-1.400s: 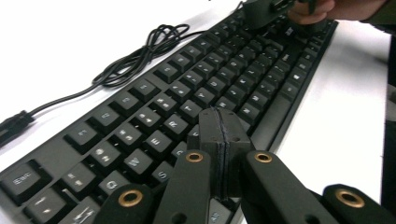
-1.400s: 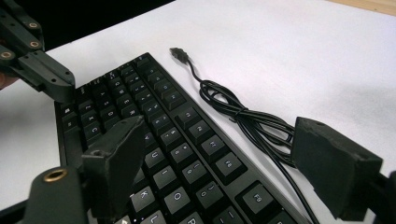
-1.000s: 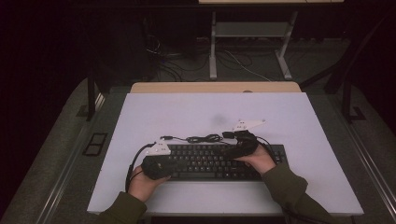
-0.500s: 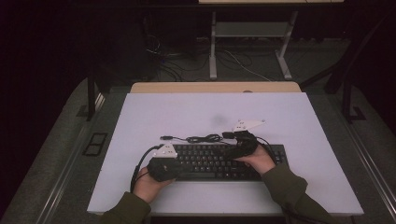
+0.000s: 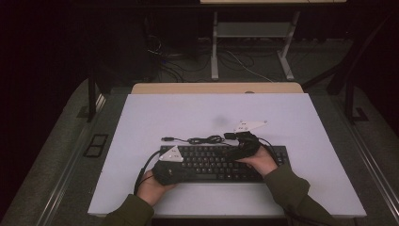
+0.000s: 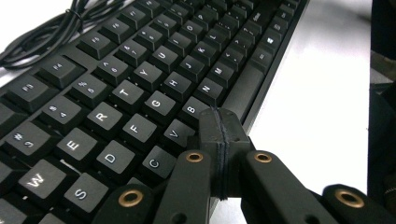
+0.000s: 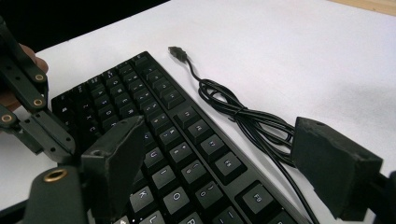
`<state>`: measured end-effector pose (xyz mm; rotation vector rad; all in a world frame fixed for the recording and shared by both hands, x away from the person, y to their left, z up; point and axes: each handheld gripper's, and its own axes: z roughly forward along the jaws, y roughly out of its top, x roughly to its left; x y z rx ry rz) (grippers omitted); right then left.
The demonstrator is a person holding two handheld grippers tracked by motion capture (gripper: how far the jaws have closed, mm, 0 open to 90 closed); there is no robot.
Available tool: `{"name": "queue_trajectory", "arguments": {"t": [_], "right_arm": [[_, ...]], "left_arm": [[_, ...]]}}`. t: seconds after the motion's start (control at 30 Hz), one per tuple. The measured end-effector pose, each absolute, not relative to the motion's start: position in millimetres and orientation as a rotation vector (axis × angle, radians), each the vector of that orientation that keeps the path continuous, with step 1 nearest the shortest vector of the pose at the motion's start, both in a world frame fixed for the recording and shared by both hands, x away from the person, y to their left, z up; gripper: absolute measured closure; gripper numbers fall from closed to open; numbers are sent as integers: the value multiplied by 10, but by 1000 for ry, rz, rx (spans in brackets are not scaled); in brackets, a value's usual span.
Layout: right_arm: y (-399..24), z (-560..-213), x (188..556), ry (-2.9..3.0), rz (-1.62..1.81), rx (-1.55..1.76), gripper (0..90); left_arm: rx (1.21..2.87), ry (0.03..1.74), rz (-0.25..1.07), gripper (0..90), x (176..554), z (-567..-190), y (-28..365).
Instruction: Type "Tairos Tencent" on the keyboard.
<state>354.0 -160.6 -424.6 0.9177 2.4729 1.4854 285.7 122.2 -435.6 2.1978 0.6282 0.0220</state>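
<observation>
Since a second ago the left gripper (image 5: 170, 165) has slid toward the near edge of the keyboard (image 5: 221, 162), which lies across the middle of the white table (image 5: 291, 113). Its jaws are pressed together, tip over the B and V keys, probably about to press one, which needs a short, straight dip. Farther off, the right gripper (image 7: 224, 154) hangs spread wide over the upper rows. Its own view alone shows the coiled cable (image 7: 243, 114) and plug clearly.
</observation>
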Motion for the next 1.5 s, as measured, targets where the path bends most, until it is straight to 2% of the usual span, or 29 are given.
{"name": "queue_trajectory", "arguments": {"t": [0.6, 0.73, 0.97, 1.07, 1.17, 1.5], "right_arm": [[-1605, -4247, 3542, 2468, 1490, 912, 176], [-1601, -4240, 3534, 2472, 1496, 920, 176], [-1603, -4255, 3545, 2474, 1495, 919, 176], [-1605, -4249, 3541, 2472, 1497, 920, 176], [-1603, -4253, 3533, 2475, 1493, 918, 176], [-1655, -4266, 3534, 2477, 1491, 930, 176]], "left_arm": [[2131, 649, 45, 890, 2874, -4292, 1282], [2109, 663, 79, 786, 2891, -4256, 1310], [2076, 709, 117, 434, 2950, -4250, 1333], [2080, 719, 149, 310, 2969, -4257, 1330], [2074, 730, 171, 248, 2976, -4250, 1330], [2060, 736, 188, 204, 3002, -4251, 1358]]}}
